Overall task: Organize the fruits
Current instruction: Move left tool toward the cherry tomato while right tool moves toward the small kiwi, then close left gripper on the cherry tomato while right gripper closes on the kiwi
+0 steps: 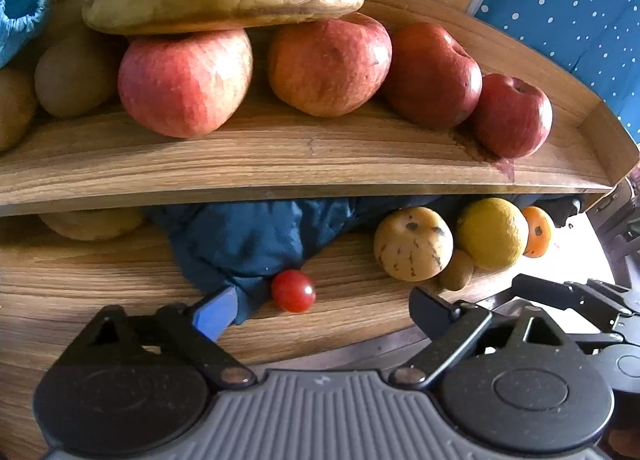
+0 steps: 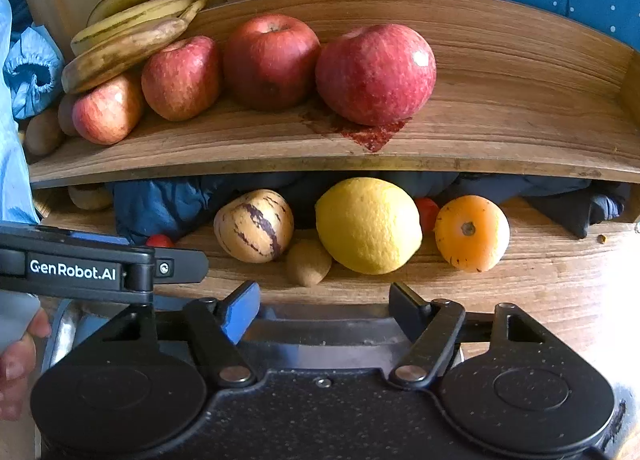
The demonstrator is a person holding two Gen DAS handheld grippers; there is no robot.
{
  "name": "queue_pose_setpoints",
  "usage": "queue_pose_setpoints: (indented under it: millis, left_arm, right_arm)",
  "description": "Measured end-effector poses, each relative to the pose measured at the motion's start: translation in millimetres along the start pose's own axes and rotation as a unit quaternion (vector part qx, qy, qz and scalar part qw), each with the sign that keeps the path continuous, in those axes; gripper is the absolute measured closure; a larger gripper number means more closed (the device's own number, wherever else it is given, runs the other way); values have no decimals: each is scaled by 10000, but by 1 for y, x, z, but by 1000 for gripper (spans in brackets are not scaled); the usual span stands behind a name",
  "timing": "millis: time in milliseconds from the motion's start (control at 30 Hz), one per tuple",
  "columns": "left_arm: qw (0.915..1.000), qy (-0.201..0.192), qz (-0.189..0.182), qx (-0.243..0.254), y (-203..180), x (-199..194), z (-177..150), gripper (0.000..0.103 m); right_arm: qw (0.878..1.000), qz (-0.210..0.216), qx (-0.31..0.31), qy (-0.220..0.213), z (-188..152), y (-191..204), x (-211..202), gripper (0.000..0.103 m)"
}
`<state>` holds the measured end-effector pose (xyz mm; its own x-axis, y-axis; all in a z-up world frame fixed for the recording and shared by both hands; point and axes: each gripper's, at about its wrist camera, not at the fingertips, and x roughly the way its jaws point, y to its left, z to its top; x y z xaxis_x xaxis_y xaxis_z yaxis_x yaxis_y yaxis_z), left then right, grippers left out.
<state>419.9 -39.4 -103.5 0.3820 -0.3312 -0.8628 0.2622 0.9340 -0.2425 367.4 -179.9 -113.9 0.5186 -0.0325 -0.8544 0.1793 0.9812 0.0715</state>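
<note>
So the top shelf (image 2: 500, 107) is where the sorting shows: four apples (image 2: 376, 73) sit in a row along it, with the bananas (image 2: 132, 23) stacked at the left end, resting on the leftmost apple, and a couple of brownish kiwis (image 1: 74, 75) tucked beside them, so it looks like each kind gets its own spot. The lower shelf (image 2: 540, 280) holds the unsorted mix: a striped melon (image 2: 254, 225), a lemon (image 2: 368, 225), an orange fruit (image 2: 472, 234), a small kiwi (image 2: 308, 263) wedged between melon and lemon, and a cherry tomato (image 1: 293, 291) sitting right against a crumpled blue cloth (image 1: 248, 240). The left gripper (image 1: 320, 306) has its jaws spread wide with nothing in them, and the tomato sits just ahead between the tips, so my guess is that's the next grab. The right gripper (image 2: 324, 302) is also open and empty, hovering low in front of the kiwi and lemon, probably lined up for one of those. The tomato's small and round, so it could roll or squish if pinched hard. There's also a reddish stain on the top shelf under the rightmost apple.
</note>
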Motion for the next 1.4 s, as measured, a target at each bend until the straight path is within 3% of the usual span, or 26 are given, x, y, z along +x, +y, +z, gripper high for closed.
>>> queue_pose_setpoints:
  millis: [100,467,600,900,1000,1133,1400]
  left_arm:
    - [10000,-18,-26,-42,1,3,1,14]
    - [9996,-57,-142,-247,12,6,4,37]
    - [9994,-29,-159,-295,13,10,4,42]
    - [9996,-24,-80,-264,16,18,8,56]
    - [9996,-17,-75,-268,17,16,8,69]
    - [9996,-5,-110,-249,18,17,7,79]
    - [9997,5,-126,-226,16,19,6,80]
  right_arm:
    - [10000,26,-2,-2,3,0,4,40]
    - [9998,136,131,113,7,-2,10,42]
    - [9995,114,191,206,12,2,19,58]
    - [9996,38,260,92,11,3,18,67]
    - [9995,119,283,67,9,5,19,76]
    - [9996,85,284,13,5,5,14,76]
    - [9992,144,368,-33,2,4,11,76]
